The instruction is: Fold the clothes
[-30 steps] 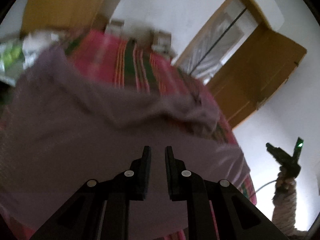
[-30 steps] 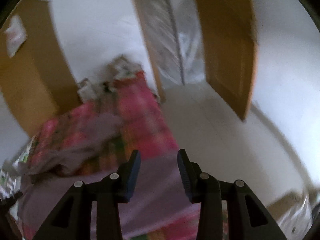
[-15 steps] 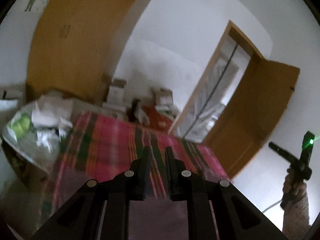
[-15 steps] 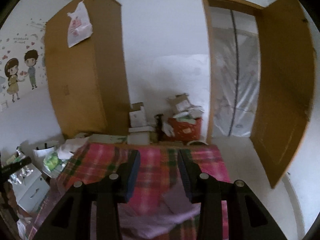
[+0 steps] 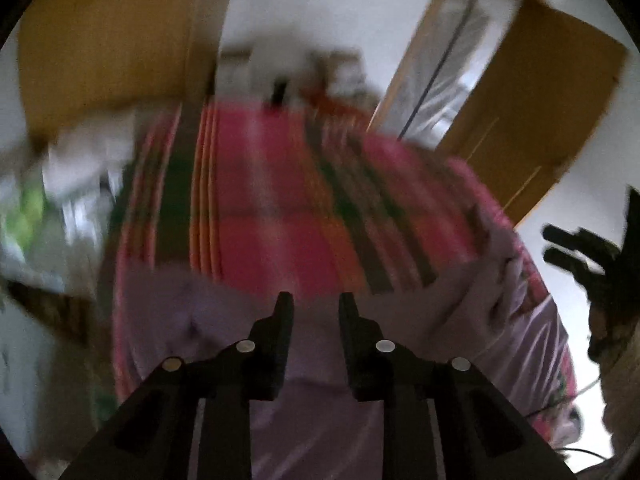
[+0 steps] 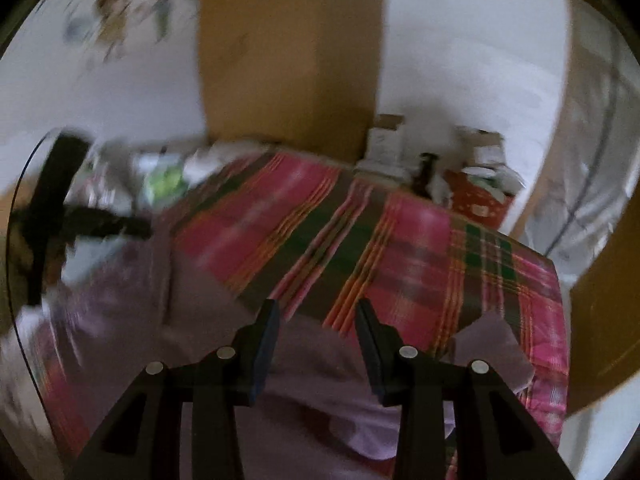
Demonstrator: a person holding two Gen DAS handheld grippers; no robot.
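Left wrist view: left gripper (image 5: 311,307) above the lilac garment (image 5: 320,420) spread on the near end of the bed (image 5: 280,208); jaws parted by a narrow gap, pinching nothing, likely poised to take an edge; right gripper (image 5: 560,246) beyond the garment's right side, blurred.

Right wrist view: jaws spread wide and empty over the same garment; left gripper a dark smear; garment's outline and near hem cut off.

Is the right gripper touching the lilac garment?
Cannot tell. In the right wrist view the right gripper, fingers open, overlaps the lilac garment, but motion blur hides any contact.
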